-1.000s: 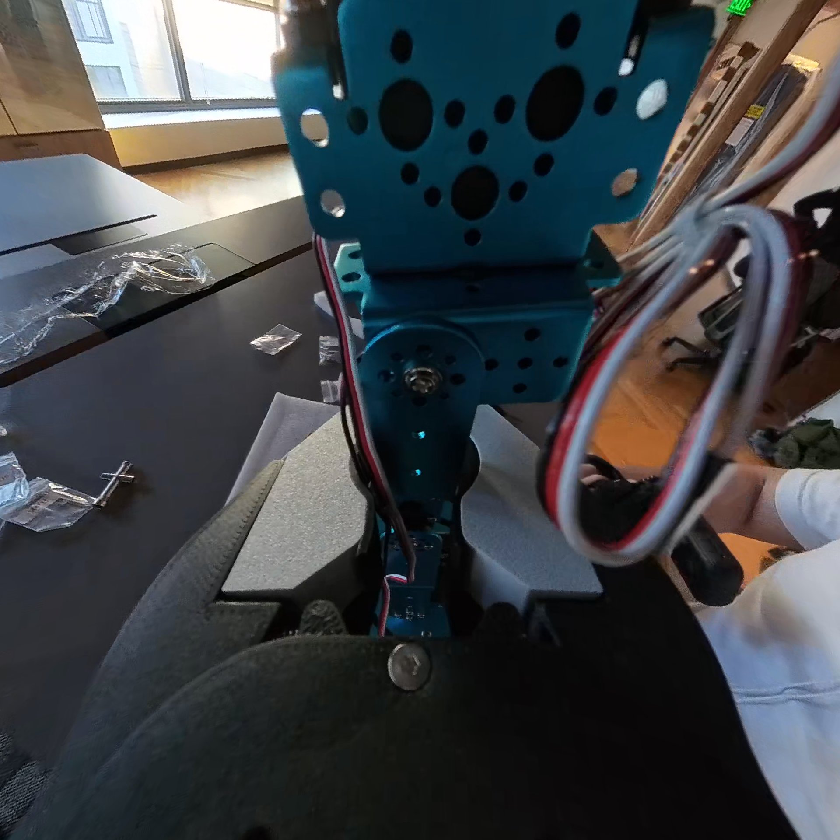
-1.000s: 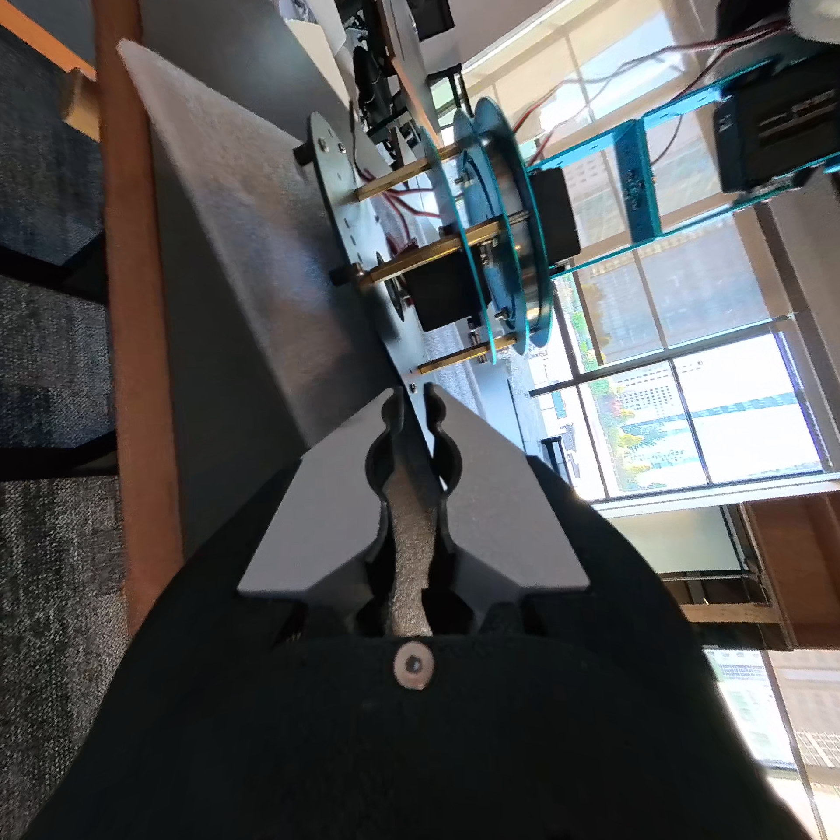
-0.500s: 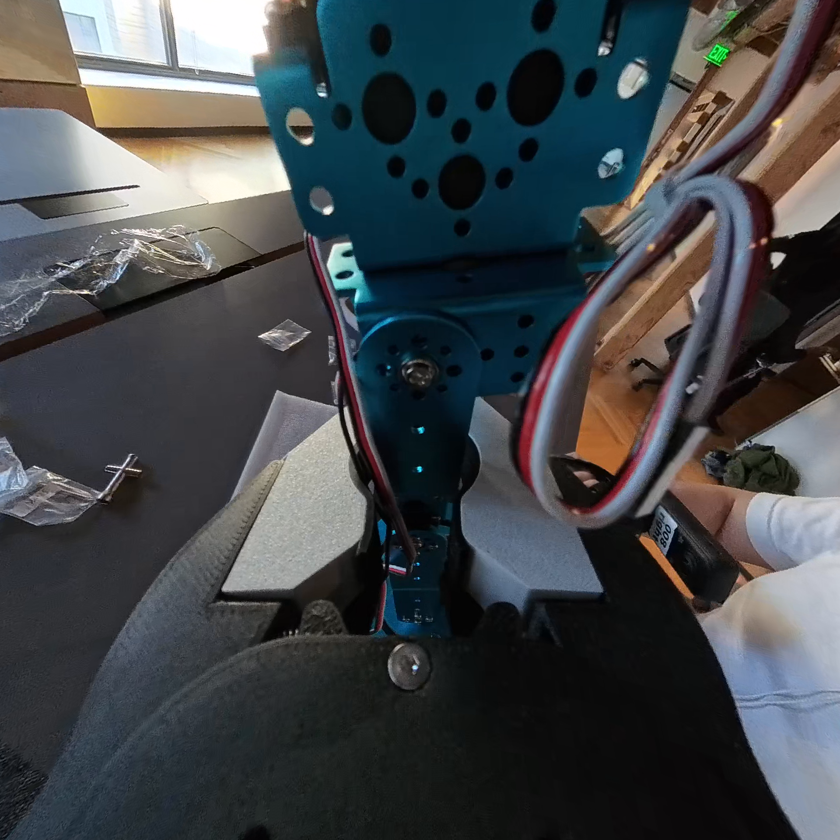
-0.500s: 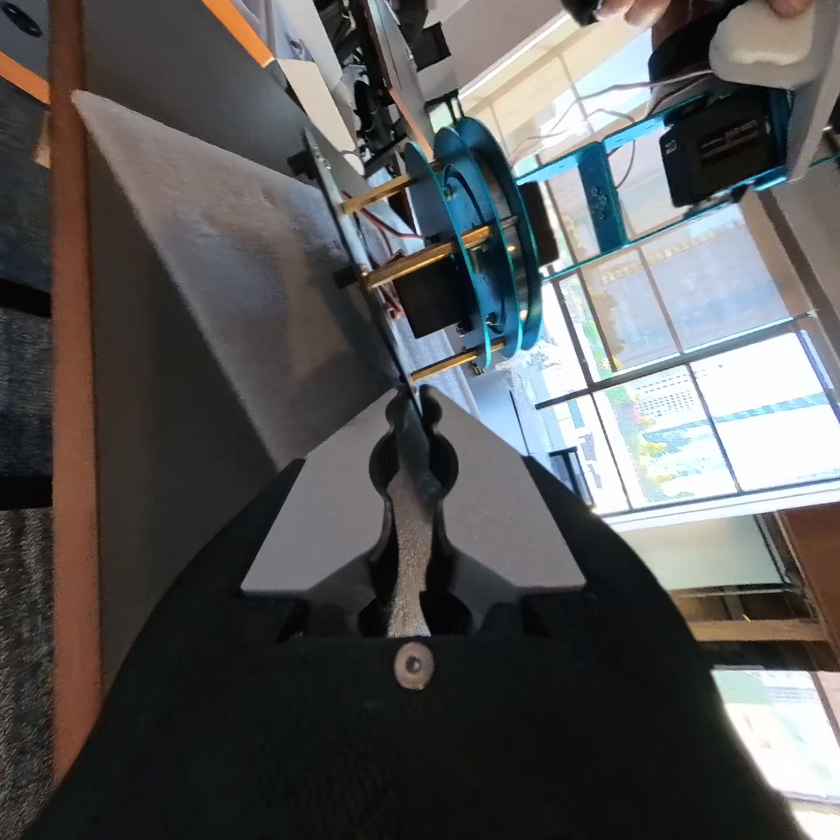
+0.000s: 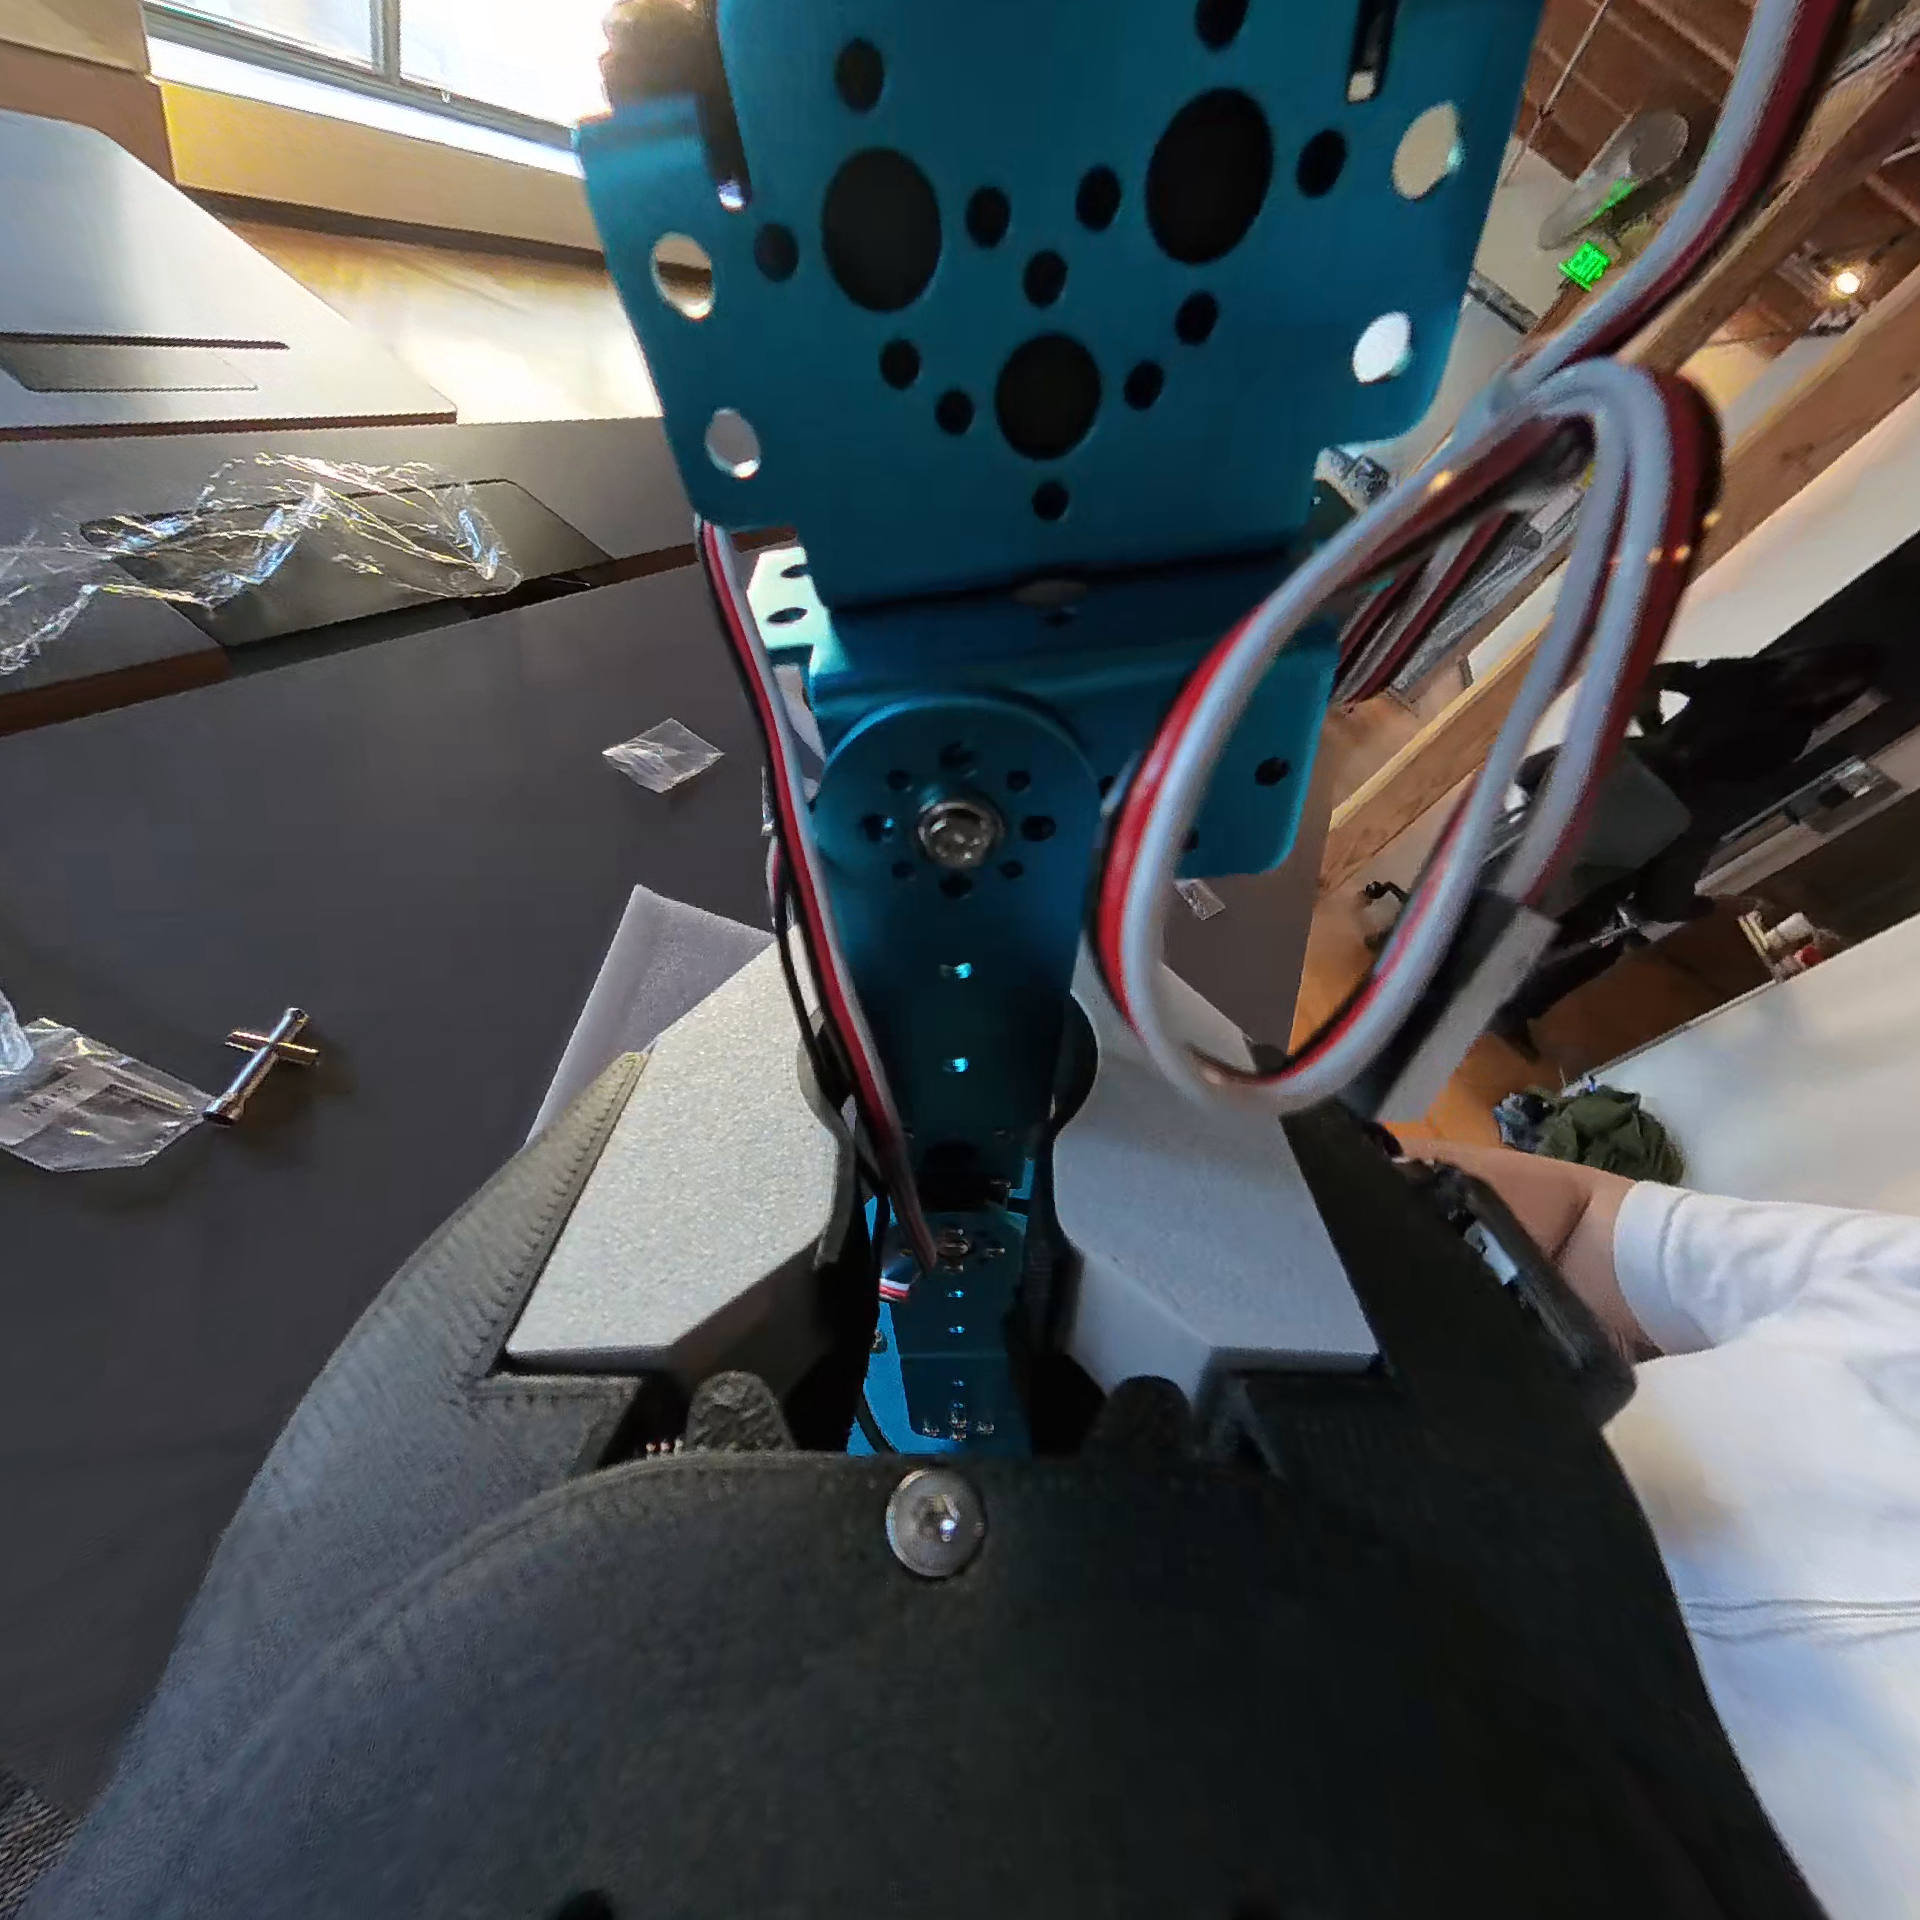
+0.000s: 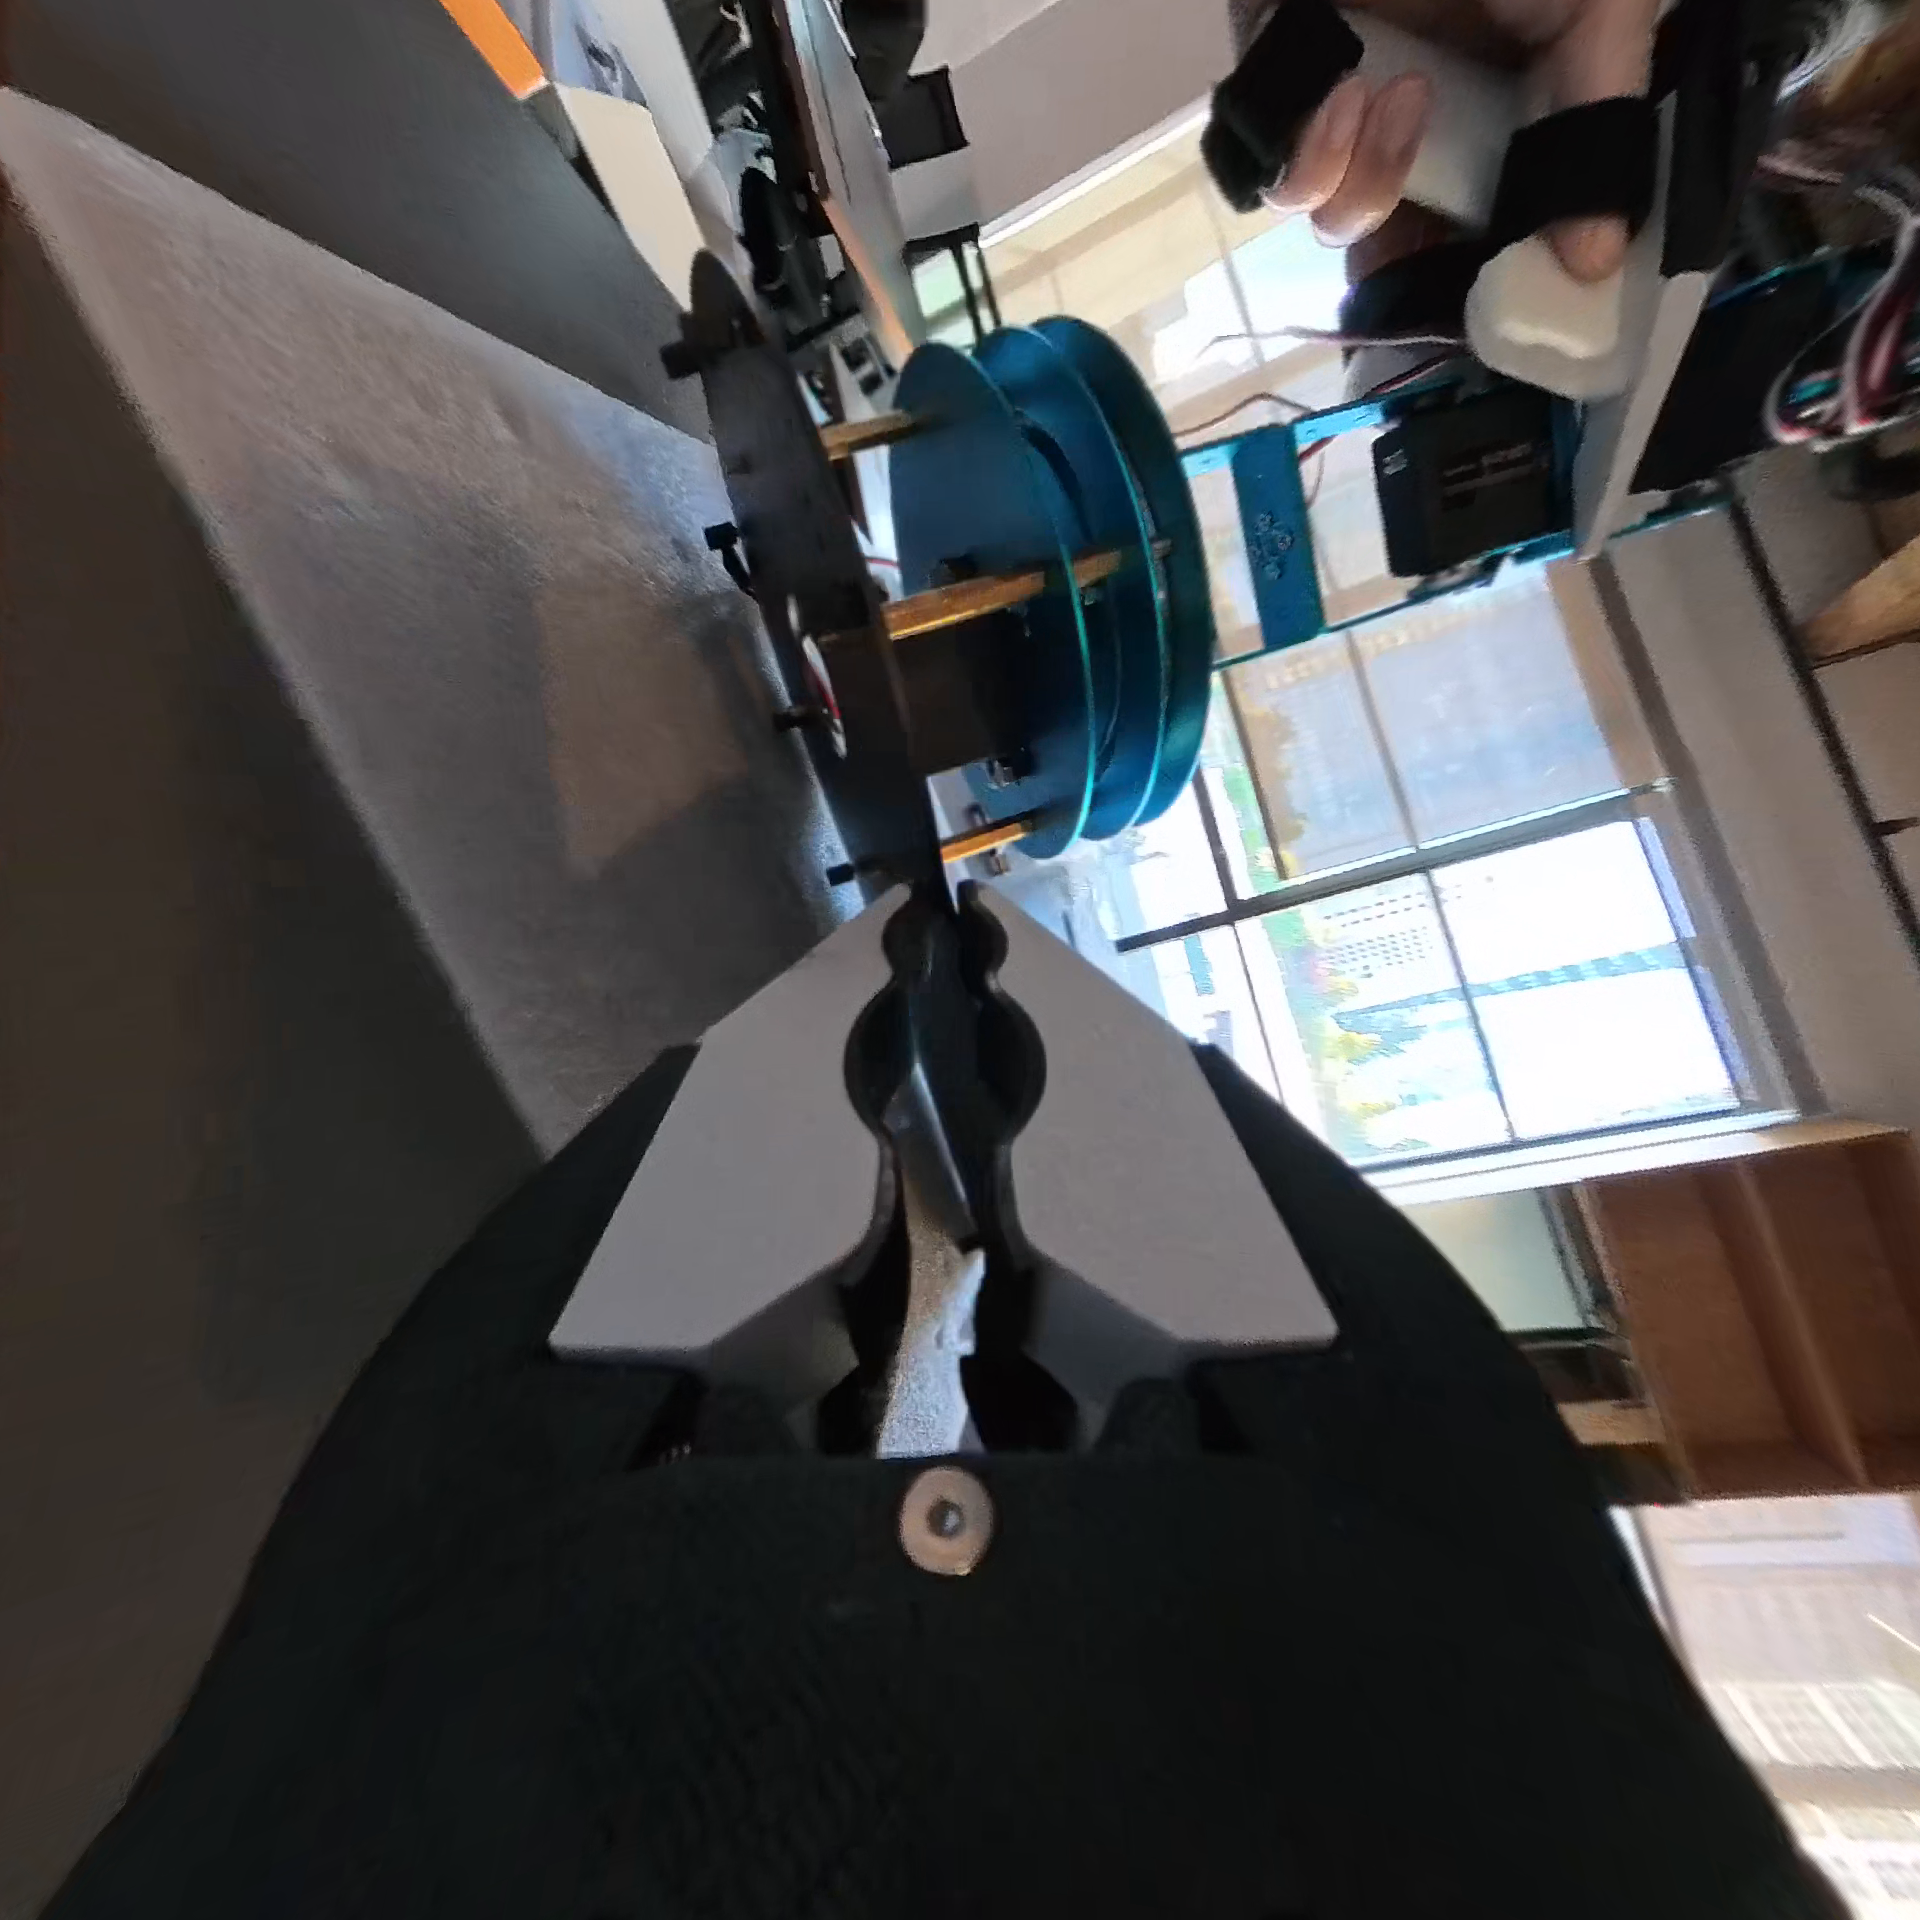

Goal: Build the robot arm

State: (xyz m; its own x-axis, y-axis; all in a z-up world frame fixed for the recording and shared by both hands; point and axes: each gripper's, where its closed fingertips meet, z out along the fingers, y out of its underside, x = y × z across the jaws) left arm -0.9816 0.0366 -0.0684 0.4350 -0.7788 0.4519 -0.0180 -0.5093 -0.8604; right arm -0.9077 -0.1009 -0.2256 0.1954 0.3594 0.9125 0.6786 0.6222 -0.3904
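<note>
My left gripper (image 5: 951, 1039) is shut on the lower link of a blue metal robot arm (image 5: 1039, 312), which rises between my grey fingers (image 5: 686, 1164). A loop of red, white and black wires (image 5: 1351, 748) hangs at its right. My right gripper (image 6: 935, 914) is shut on the rim of the arm's black round base plate (image 6: 790, 582). Brass standoffs (image 6: 966, 613) join the plate to blue discs (image 6: 1091, 623). A black servo (image 6: 1455, 499) sits farther up. The left gripper and a hand (image 6: 1558, 312) show at the top right of the right wrist view.
A black table (image 5: 364, 831) carries a cross-shaped metal wrench (image 5: 260, 1060), crumpled clear wrap (image 5: 312, 530), small plastic bags (image 5: 662, 753) and a white foam sheet (image 5: 665, 956). A hand and white sleeve (image 5: 1766, 1351) are at the right. A grey surface (image 6: 364, 623) lies beside the base.
My right fingers have closed from a narrow gap onto the base plate's rim. The base now looks nearer and turned. My left gripper keeps its hold, and its view has tilted.
</note>
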